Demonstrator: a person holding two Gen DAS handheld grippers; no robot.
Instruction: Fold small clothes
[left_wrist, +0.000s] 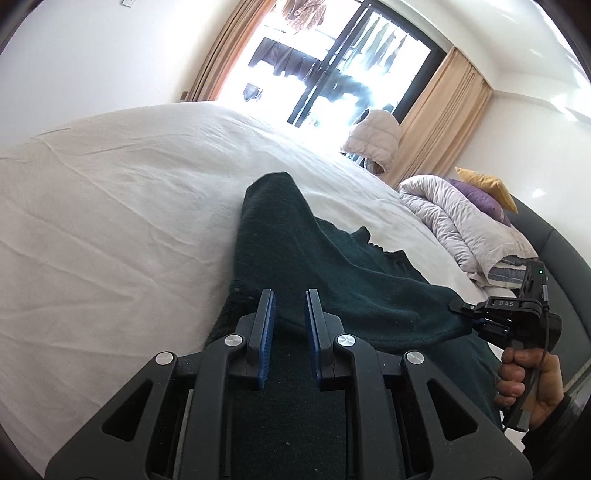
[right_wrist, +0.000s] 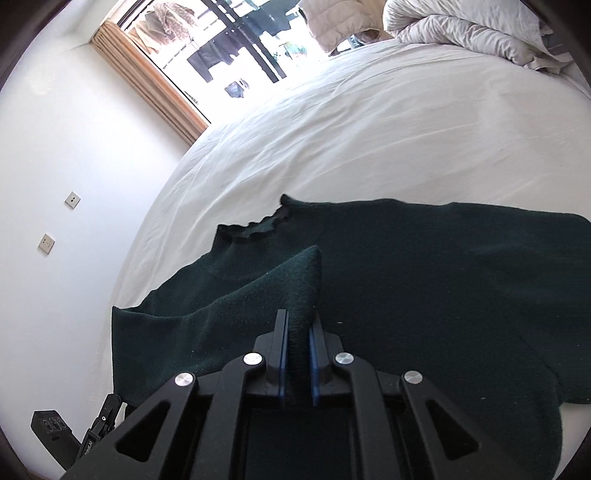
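Note:
A dark green knit sweater (left_wrist: 332, 266) (right_wrist: 424, 266) lies spread on the white bed sheet (left_wrist: 110, 221) (right_wrist: 369, 129), its frilled collar (right_wrist: 258, 225) pointing away from me. My left gripper (left_wrist: 290, 295) sits at the sweater's near edge with dark fabric filling the narrow gap between its blue pads. In the right wrist view it shows at the sweater's lower left corner (right_wrist: 107, 413). My right gripper (right_wrist: 298, 317) is shut on a raised ridge of the sweater. Seen from the left wrist, the right gripper (left_wrist: 458, 306) pinches the cloth's edge, and a hand (left_wrist: 524, 376) holds its grip.
A rumpled pale duvet (left_wrist: 461, 221) (right_wrist: 461, 29) with purple (left_wrist: 476, 199) and yellow (left_wrist: 487, 184) pillows lies against the dark headboard (left_wrist: 554, 251). A quilted jacket (left_wrist: 373, 136) hangs by the curtained window (left_wrist: 332, 62). A white wall with sockets (right_wrist: 72, 199) borders the bed's far side.

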